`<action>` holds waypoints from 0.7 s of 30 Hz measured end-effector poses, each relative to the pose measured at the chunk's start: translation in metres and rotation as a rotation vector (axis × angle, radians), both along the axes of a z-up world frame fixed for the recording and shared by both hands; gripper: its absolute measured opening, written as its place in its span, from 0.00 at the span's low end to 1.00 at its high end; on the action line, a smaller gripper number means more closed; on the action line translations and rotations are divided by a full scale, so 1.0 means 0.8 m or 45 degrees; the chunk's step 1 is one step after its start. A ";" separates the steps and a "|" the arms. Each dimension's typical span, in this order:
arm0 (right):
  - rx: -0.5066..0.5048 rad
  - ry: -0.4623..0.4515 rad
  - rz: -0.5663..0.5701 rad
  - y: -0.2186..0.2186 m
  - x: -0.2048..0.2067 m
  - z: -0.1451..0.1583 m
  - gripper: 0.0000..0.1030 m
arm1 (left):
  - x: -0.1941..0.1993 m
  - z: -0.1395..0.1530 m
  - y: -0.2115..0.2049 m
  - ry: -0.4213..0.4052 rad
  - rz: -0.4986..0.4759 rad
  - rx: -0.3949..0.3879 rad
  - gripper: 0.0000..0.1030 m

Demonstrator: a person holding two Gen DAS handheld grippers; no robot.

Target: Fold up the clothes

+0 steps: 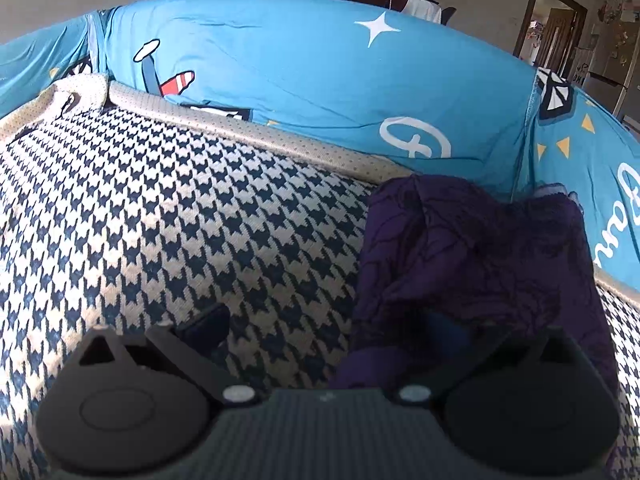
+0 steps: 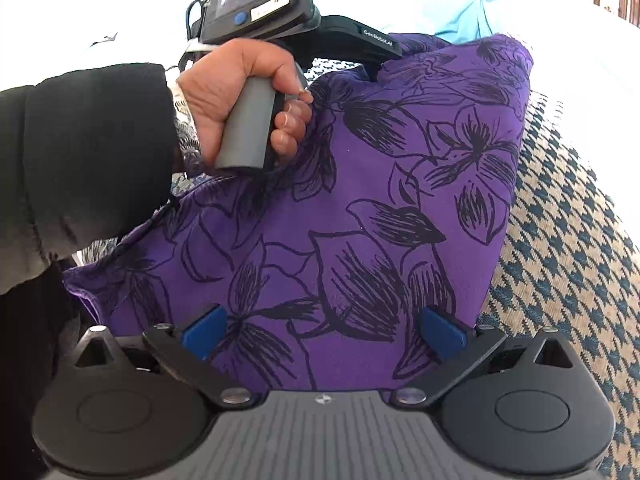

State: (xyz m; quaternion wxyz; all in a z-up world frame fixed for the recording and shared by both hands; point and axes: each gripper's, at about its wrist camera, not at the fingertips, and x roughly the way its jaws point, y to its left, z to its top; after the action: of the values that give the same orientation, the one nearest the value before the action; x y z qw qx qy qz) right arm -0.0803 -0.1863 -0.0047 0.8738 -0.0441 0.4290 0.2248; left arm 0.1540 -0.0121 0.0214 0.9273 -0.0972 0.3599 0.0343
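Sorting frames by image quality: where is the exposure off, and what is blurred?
Left wrist view: purple garment falls in deep shadow, its print barely readable; the left claw is dim and soft. Right wrist view: background top blown out white; garment print crisp; right claw sharp.

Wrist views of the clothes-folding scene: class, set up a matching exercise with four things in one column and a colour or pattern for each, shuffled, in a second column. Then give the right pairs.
Column one:
1. garment
2. seat cover
3. sheet
4. sleeve

Column two:
A. black
B. bright blue with cartoon prints and a white star
C. purple with black flower outlines
D. dark blue and cream houndstooth

Pairs: 1-C, 2-D, 3-B, 4-A.

The garment lies on the seat cover; the sheet hangs behind it.
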 end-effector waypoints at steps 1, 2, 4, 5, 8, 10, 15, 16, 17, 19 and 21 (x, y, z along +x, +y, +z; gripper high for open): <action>-0.003 -0.010 0.000 0.000 0.000 0.001 0.98 | 0.001 0.003 -0.002 -0.016 -0.012 0.006 1.00; -0.007 -0.022 -0.002 -0.001 0.001 0.002 0.94 | 0.004 0.006 -0.004 -0.025 -0.016 0.005 1.00; -0.014 -0.047 -0.002 -0.002 0.004 0.004 0.87 | 0.010 0.007 -0.004 -0.030 -0.011 -0.006 1.00; -0.015 -0.061 0.001 -0.003 0.005 0.007 0.85 | 0.014 0.006 -0.003 -0.025 -0.002 -0.014 1.00; -0.016 -0.106 -0.011 -0.004 0.012 0.011 0.78 | 0.026 0.001 0.000 -0.006 0.028 -0.029 1.00; -0.004 -0.115 -0.027 -0.009 0.016 0.014 0.77 | 0.035 -0.007 0.005 0.033 0.057 -0.051 1.00; 0.017 -0.091 -0.037 -0.013 0.026 0.013 0.70 | 0.046 -0.024 0.009 0.108 0.069 -0.074 1.00; 0.013 -0.090 -0.034 -0.012 0.026 0.013 0.69 | 0.047 -0.023 0.006 0.112 0.064 -0.055 1.00; 0.012 -0.091 -0.032 -0.013 0.025 0.013 0.69 | 0.046 -0.022 0.004 0.115 0.064 -0.050 1.00; 0.013 -0.096 -0.032 -0.016 0.025 0.014 0.68 | 0.043 -0.017 0.005 0.123 0.064 -0.071 1.00; 0.011 -0.104 -0.043 -0.019 0.025 0.014 0.68 | 0.037 -0.012 0.003 0.123 0.042 -0.057 1.00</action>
State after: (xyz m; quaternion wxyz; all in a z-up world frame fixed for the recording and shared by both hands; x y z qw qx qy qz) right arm -0.0601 -0.2014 0.0068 0.8944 -0.0420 0.3928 0.2099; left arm 0.1836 -0.0095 0.0121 0.9058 -0.1219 0.4032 0.0462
